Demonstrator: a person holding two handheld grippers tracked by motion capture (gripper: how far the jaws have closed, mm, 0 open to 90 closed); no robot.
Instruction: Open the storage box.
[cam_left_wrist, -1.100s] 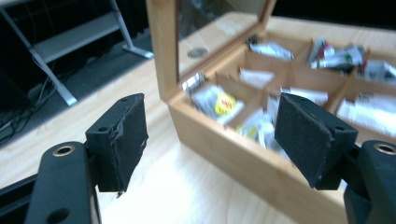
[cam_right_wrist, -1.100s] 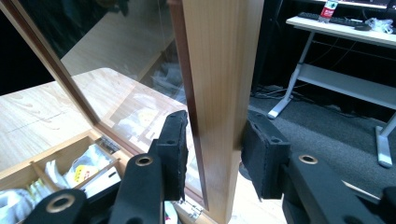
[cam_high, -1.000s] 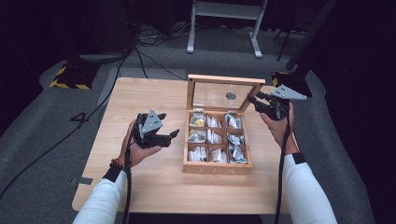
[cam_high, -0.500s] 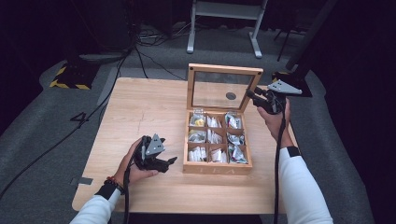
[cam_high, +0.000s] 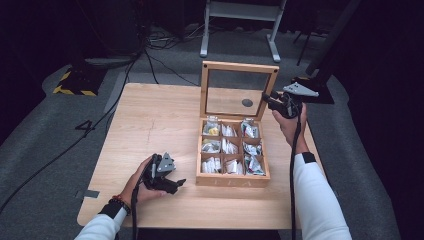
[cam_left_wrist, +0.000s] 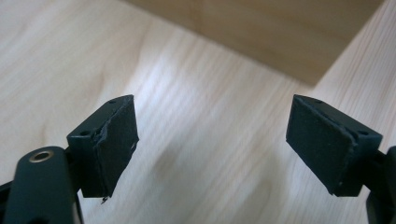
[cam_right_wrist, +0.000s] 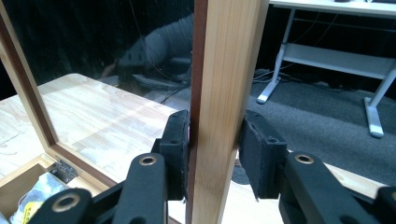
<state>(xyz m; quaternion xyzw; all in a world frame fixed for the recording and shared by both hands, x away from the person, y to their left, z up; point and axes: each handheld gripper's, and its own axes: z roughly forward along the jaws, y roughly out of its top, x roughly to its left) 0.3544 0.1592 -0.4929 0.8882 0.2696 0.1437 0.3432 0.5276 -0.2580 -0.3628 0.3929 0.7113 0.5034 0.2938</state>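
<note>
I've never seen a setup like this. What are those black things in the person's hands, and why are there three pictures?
A person holds a hand-held two-jaw tool in each hand. One picture looks down from above the wooden table; the other two come from cameras riding on each tool. On the table stands a wooden box with nine compartments of small packets, its glass lid raised. The right tool clamps the lid's wooden frame edge. The left tool hangs open and empty over the table, beside the box.

Box (cam_high: 232, 181) on table (cam_high: 150, 120) right half (lid (cam_high: 239, 89) upright behind); packets (cam_high: 231, 146), probably tea, in compartments.
</note>
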